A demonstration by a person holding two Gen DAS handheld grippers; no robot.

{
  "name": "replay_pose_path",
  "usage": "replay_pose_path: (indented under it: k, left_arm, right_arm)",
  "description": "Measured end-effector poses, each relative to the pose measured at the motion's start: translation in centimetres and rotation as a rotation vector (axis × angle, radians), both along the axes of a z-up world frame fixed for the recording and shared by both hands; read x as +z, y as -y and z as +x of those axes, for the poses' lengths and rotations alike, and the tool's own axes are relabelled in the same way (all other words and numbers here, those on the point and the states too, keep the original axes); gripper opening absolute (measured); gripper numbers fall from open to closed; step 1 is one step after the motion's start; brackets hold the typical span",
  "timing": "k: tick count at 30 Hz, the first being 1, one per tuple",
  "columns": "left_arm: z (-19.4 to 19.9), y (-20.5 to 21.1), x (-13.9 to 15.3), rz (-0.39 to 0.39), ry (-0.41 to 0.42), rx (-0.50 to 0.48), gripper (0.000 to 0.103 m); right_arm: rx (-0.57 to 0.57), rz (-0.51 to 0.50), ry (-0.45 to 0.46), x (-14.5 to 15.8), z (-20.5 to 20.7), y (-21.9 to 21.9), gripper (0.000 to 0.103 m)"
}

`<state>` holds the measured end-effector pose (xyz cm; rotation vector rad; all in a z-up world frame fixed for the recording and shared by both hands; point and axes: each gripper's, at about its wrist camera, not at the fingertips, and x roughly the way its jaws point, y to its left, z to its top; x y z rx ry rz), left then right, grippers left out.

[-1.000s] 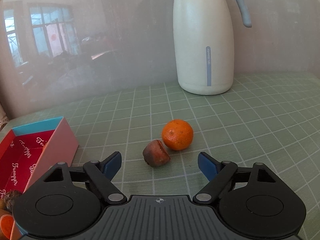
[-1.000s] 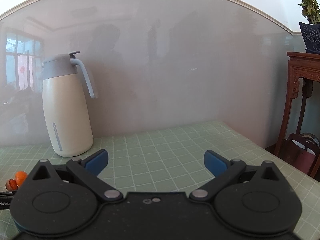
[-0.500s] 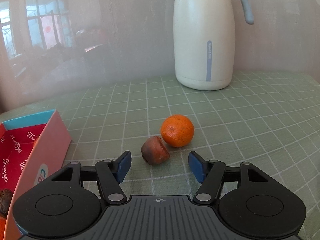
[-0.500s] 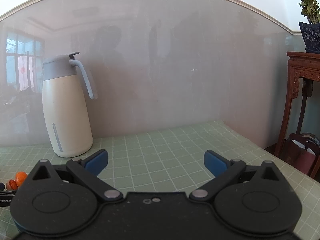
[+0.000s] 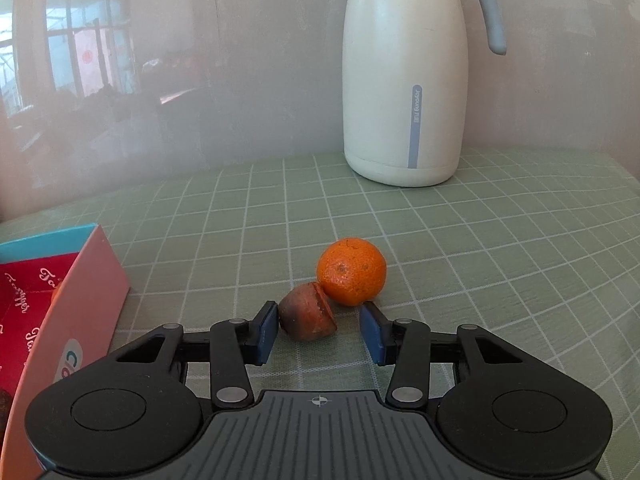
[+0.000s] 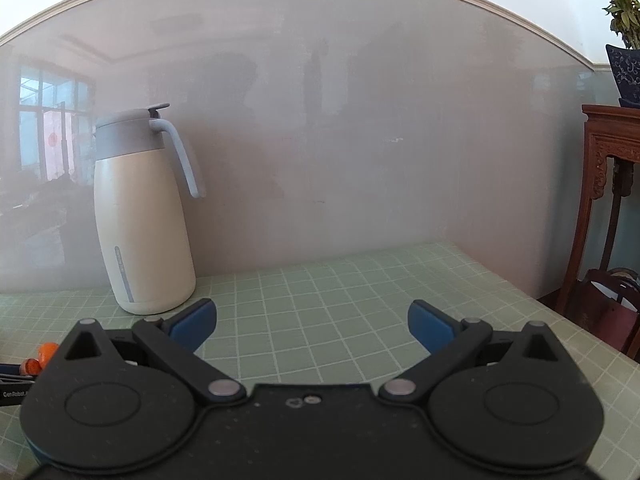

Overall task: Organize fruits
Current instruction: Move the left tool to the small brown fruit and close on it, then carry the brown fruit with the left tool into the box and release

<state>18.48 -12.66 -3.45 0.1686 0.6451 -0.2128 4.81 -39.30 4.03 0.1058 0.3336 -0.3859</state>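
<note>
Surface: green checked surface (image 5: 500,248) runs back to a glossy wall; the same grid fills the right wrist view, with nothing between that tool's blue pads.
Jug: cream thermos jug (image 5: 404,76) stands upright at the back, well apart from the fruit, and has not shifted in the last second.
Box: pink and red box (image 5: 76,308) sits open at the left edge of the left wrist view, near the fruit but not touching it. Judged as the place the fruit belongs; something dark lies at its lower corner, too cut off to name.
Left tool: left tool (image 5: 318,330) has come forward and narrowed over the past second. A second ago its pads stood wide and short of the fruit; now they flank the brown fruit, the left pad touching or nearly touching it, the right pad apart from it and close under the orange. Partly closed, gripping nothing yet.
Right tool: right tool (image 6: 312,320) hangs released, pads wide, unmoved.
Orange: orange (image 5: 352,270) rests on the surface, touching the brown fruit behind and to its right.
Brown fruit: brown fruit (image 5: 307,317) lies tilted between the pads.
Meaning: the pick is likely about to close; the right pad may nudge the orange.
</note>
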Motion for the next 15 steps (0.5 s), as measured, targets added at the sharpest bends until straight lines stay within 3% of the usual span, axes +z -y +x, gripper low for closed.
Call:
replay_pose_path:
  k: [2, 5, 15]
  left_arm:
    - [0.0, 0.0, 0.0, -0.002, 0.004, 0.004, 0.044]
    - [-0.2, -0.1, 0.1, 0.007, 0.013, 0.016, 0.031]
    - [-1.5, -0.3, 0.4, 0.025, 0.042, 0.017, 0.031]
  right_arm:
    - [0.002, 0.0, -0.002, 0.0, 0.0, 0.0, 0.103]
    - [0.006, -0.001, -0.001, 0.0, -0.1, 0.0, 0.103]
    - [0.012, -0.012, 0.002, 0.2, -0.4, -0.3, 0.102]
